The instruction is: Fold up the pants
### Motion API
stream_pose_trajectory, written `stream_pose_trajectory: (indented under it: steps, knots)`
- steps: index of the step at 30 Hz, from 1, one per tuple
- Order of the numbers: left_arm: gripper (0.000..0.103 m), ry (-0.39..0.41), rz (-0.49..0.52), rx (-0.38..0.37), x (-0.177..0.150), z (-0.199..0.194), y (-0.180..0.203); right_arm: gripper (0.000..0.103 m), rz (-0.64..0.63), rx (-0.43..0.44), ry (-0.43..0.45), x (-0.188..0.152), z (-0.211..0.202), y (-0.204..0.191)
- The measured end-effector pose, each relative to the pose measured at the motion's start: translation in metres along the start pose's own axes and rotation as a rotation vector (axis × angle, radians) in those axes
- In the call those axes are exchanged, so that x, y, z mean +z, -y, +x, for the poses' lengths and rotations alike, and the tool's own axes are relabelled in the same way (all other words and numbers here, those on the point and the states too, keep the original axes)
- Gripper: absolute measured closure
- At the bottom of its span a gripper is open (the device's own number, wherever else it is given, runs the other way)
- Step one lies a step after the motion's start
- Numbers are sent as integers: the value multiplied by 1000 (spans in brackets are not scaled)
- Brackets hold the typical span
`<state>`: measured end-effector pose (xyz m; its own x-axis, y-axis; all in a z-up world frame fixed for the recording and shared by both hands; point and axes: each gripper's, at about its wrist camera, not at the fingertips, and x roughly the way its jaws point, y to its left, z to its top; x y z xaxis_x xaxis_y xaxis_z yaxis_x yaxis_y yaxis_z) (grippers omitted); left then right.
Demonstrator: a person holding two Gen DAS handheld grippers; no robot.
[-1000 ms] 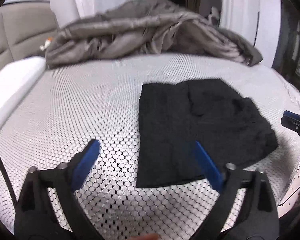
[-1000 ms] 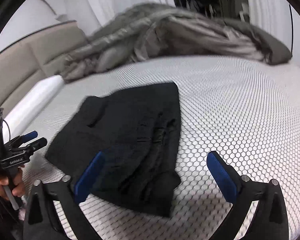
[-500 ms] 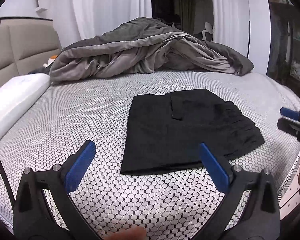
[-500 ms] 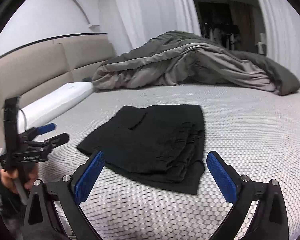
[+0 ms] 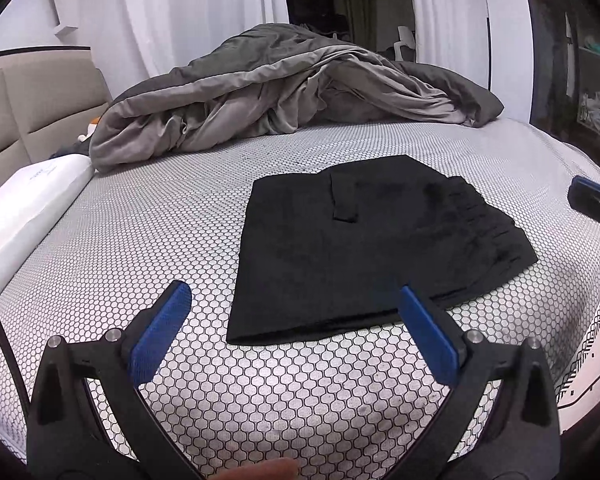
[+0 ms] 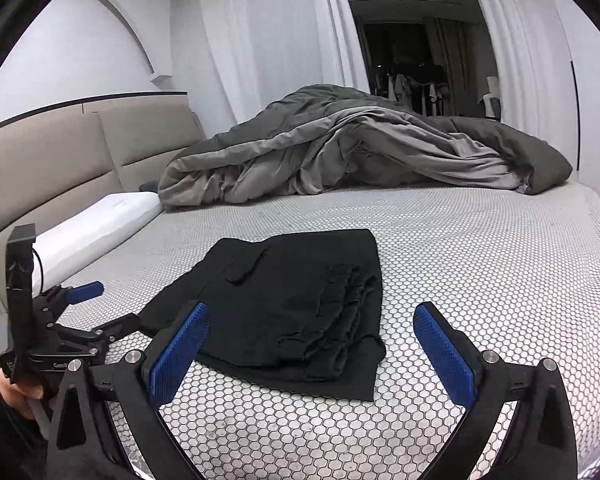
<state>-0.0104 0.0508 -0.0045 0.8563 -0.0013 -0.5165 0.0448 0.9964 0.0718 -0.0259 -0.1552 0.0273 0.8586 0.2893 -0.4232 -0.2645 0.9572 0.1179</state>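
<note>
Honeycomb-patterned bed (image 5: 148, 240); folded black pants (image 5: 360, 256) lying flat; left tongs (image 5: 296, 328), right tongs (image 6: 312, 344) both spread wide, empty.

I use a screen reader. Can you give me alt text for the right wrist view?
Folded black pants lie flat on a honeycomb-patterned bed, just beyond the open, empty right gripper. The left gripper is at far left, a rumpled grey duvet behind.

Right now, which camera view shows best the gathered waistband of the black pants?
The right wrist view: the gathered waistband lies near the camera, its stacked layers showing edge-on. In the left wrist view the waistband sits at the far right side of the pants, dark and less distinct.
</note>
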Motion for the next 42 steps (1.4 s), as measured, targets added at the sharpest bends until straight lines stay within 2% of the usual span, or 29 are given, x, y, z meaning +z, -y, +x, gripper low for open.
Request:
stream_pose_trajectory:
  steps: [16,42]
  knots:
    - [0,3,-33,4,1,-2,-8,0,-14,-3,-4,-4,-2,-1]
    - [1,2,-31,7,2,-2,-8,0,-50,-4,-15,-7,-3,0]
